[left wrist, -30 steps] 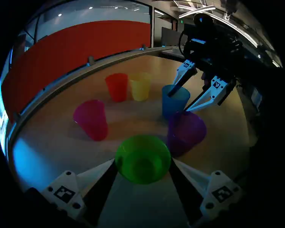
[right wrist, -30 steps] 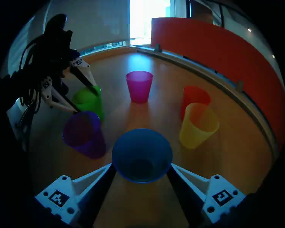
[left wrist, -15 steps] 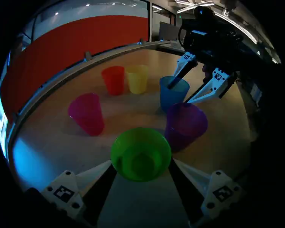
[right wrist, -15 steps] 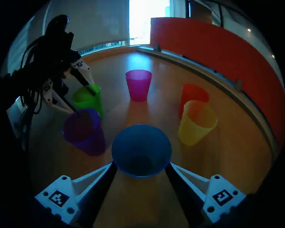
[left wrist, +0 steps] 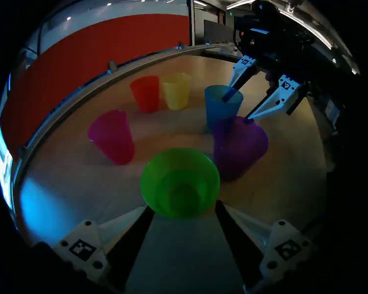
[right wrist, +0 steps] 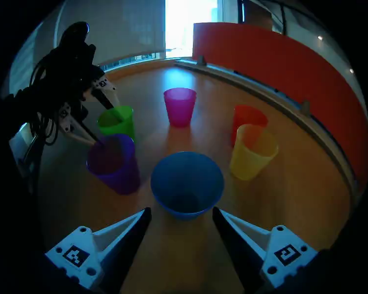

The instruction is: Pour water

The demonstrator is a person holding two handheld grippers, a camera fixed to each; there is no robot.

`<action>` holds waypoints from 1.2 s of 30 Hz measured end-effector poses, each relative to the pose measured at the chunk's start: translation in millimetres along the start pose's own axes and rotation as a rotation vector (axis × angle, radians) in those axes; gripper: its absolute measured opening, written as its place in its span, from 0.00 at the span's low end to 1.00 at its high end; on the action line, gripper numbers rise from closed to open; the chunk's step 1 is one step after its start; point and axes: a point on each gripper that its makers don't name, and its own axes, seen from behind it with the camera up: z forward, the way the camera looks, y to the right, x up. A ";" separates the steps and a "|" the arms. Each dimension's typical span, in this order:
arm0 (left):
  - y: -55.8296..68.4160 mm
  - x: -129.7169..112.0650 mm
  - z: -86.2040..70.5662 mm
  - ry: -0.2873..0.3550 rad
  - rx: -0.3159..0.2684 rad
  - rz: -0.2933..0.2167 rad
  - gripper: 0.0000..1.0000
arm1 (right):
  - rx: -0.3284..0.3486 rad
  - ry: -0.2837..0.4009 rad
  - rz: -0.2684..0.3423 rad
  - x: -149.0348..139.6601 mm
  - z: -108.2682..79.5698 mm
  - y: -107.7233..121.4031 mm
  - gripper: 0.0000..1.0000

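Six plastic cups on the wooden worktop (left wrist: pixel 287 171), one of each colour: green, purple, blue, magenta, red and yellow. All six stand upright. There are two sets of tongs, one per hand.

Using the purple cup (left wrist: pixel 240 147) as the anchor, the green cup (left wrist: pixel 180 182) sits just beside it on the side nearest the left tongs (left wrist: pixel 183 208). The blue cup (left wrist: pixel 223 104) is just beside it on the opposite side, nearest the right tongs (right wrist: pixel 180 211). In the left gripper view the magenta cup (left wrist: pixel 112 136) stands well apart to the left of the purple one. The red cup (left wrist: pixel 145 93) and yellow cup (left wrist: pixel 176 90) are a side-by-side pair farther back beyond it, in front of a long red wall panel (left wrist: pixel 86 54).

Left tongs: spread wide, nothing clamped, with the green cup's rim right at the fingertips. Whether the tips actually touch the cup wall is hard to tell.

Right tongs: same deal, spread wide, with the blue cup just ahead of the tips, and it doesn't look squeezed.

From the right gripper view, the left tongs straddle the green cup, with one finger ending by the purple cup's rim. Can't tell if any cup has water in it.
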 end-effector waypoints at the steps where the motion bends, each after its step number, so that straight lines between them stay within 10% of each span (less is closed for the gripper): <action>1: 0.6 -1.4 -1.2 -0.003 0.001 0.002 0.91 | -0.001 0.000 0.001 -1.1 -1.4 -0.8 0.97; 36: -15.6 -28.1 -76.3 0.049 0.224 -0.042 0.92 | -0.130 0.051 0.035 -31.4 -79.0 -11.9 0.97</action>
